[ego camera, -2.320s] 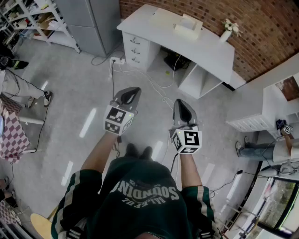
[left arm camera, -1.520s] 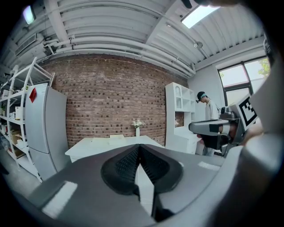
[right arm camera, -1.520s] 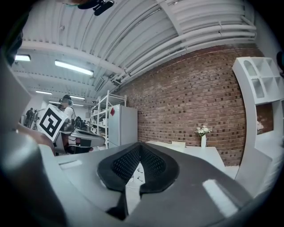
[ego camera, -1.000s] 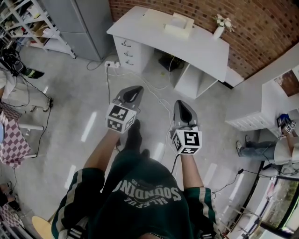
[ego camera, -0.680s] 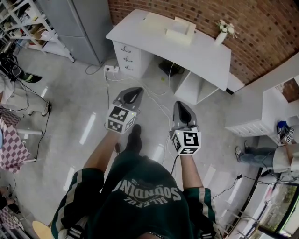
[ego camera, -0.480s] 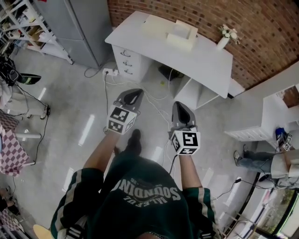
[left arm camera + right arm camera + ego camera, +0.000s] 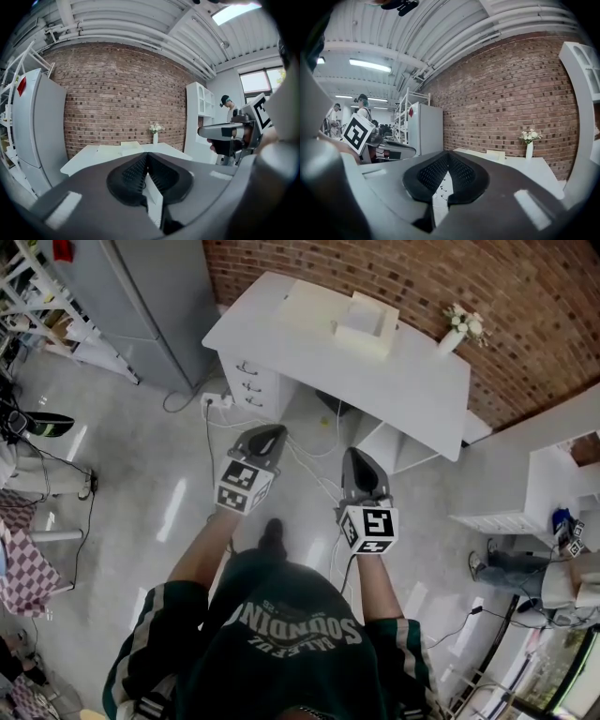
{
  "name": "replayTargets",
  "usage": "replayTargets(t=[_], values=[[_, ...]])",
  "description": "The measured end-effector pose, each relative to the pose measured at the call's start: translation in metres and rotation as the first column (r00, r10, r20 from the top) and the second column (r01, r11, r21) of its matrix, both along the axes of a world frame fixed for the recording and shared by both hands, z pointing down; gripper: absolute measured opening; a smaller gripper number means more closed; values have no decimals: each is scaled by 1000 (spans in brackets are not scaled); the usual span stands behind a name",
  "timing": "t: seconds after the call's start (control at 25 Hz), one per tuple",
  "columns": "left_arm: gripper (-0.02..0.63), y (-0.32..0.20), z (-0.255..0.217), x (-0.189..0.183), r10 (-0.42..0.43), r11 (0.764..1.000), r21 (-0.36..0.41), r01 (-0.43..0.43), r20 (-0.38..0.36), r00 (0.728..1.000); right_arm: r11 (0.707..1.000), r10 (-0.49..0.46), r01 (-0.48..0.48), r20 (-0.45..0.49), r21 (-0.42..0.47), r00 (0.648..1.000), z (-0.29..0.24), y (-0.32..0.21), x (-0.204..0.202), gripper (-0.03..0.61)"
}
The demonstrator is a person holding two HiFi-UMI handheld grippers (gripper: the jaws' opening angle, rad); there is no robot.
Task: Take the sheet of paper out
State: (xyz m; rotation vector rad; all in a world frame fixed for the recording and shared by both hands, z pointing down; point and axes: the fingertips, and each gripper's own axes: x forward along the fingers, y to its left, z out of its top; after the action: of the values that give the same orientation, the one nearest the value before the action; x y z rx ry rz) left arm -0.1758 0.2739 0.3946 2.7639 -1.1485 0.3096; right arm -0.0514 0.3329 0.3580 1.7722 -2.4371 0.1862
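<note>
Person is standing on the grey floor [image 7: 122,474] with both arms out front, holding a tool in each hand, both pointing toward the white tabletop [image 7: 412,381] against the brick wall [image 7: 525,296]. The left tool [image 7: 266,432] is sitting with its jaws pressed together, and its own view is showing the ribbed pads [image 7: 136,171] meeting at the tip with nothing between them. Same deal for the right tool [image 7: 357,457]: jaws together, nothing in them, pads [image 7: 461,171] touching at the front. Both tools are hanging over open floor, well apart from the tabletop, with loose cables [image 7: 305,451] trailing underneath them. As for the sheet, I can't pick it out for sure. The only paper-ish things showing are a pale flat slab [image 7: 311,302] and a cream box [image 7: 367,320], lying just beside each other toward the back of the tabletop, and I can't tell which one is holding it. A vase [image 7: 456,338] of white flowers is standing near the right end by the wall. A drawer unit [image 7: 253,381] is sitting under the left end, and a grey cabinet [image 7: 150,296] is standing off to the left.
</note>
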Motion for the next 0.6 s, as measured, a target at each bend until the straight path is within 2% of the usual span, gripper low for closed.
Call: replayTargets(t=[0.6], values=[[11,-95,7,-3,37,999,-5,-37,-8,999,999,41,-41,3,1,999,2,-90,-8,0]])
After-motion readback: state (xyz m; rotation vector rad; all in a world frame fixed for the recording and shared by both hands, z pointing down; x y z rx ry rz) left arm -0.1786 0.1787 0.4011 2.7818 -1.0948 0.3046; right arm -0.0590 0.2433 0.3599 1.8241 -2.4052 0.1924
